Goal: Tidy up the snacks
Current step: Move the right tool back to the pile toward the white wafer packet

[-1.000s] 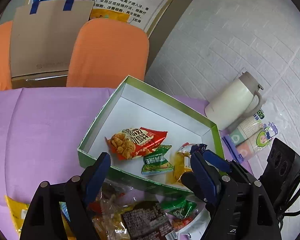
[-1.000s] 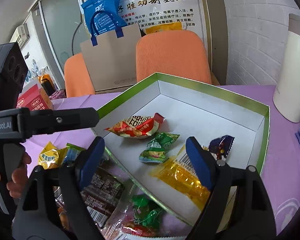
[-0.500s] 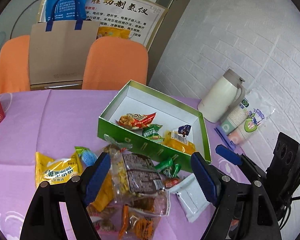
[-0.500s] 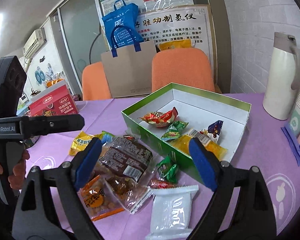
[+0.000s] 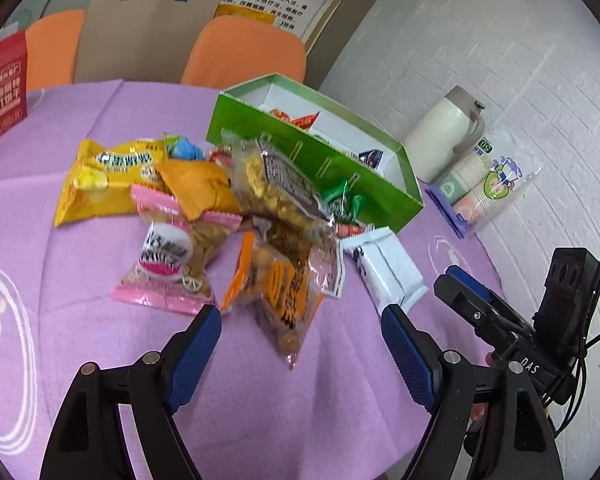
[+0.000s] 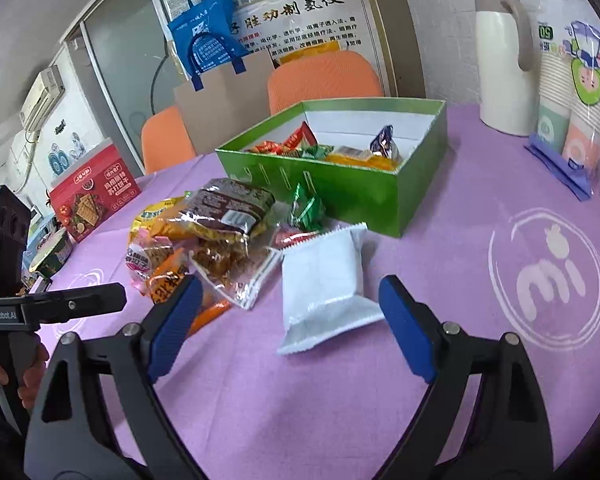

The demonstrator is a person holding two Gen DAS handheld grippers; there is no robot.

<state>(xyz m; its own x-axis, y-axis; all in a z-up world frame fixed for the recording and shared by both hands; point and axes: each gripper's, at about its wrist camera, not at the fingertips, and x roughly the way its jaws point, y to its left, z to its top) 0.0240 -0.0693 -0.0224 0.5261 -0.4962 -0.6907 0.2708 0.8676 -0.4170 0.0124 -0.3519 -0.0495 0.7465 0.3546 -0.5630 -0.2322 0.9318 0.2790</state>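
A green box point(image 5: 324, 160) point(image 6: 352, 192) with a white inside holds several small snack packets. A heap of snack bags lies on the purple tablecloth in front of it: a yellow bag point(image 5: 108, 176), a pink bag point(image 5: 172, 256), an orange bag point(image 5: 284, 280), a brown-labelled bag point(image 6: 224, 208), green candies point(image 6: 308, 212) and a white packet point(image 5: 388, 272) point(image 6: 324, 280). My left gripper point(image 5: 300, 352) is open and empty, above the cloth just short of the heap. My right gripper point(image 6: 288, 320) is open and empty, with the white packet between its fingers' line of sight.
A cream thermos jug point(image 6: 504, 64) and a sleeve of paper cups point(image 6: 568, 92) stand right of the box. A red carton point(image 6: 92, 192) stands at the left. Orange chairs point(image 5: 244, 52) and a paper bag point(image 5: 144, 20) are behind the table.
Both grippers have pulled back and away from the box. The heap of bags and the white packet have come into full view in front of them. Both stay open.
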